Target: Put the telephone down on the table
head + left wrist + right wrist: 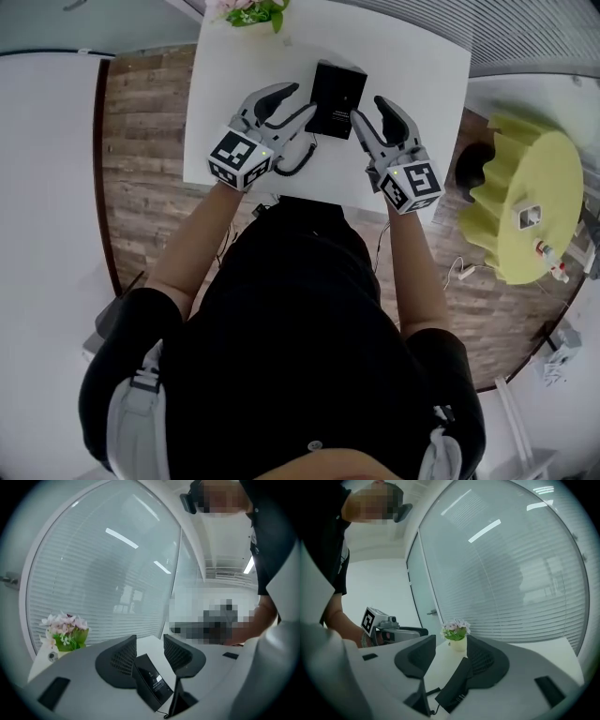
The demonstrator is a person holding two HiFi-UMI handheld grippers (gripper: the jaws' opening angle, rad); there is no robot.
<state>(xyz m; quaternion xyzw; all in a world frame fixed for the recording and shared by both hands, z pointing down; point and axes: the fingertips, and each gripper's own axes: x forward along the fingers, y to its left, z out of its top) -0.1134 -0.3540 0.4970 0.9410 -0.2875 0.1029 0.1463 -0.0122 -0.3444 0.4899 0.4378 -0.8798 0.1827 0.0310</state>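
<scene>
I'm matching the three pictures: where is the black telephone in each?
Head view: telephone on the white table, top centre.
Left gripper view: bottom centre, tilted.
Right gripper view: bottom centre, edge-on.
Shared landmark: the flower pot at the table's far edge.

Telephone (pixel 337 98) is black, worktop (pixel 422 66) plain white. Left gripper (pixel 302 99) and right gripper (pixel 367 108) are both light grey with black jaws, each with a cube of black-and-white square markers. Flowers (pixel 251 11) are pale pink with green leaves. Floor (pixel 141 122) is brown wood planks, and the ruffled cover (pixel 534 178) is yellow-green.
</scene>
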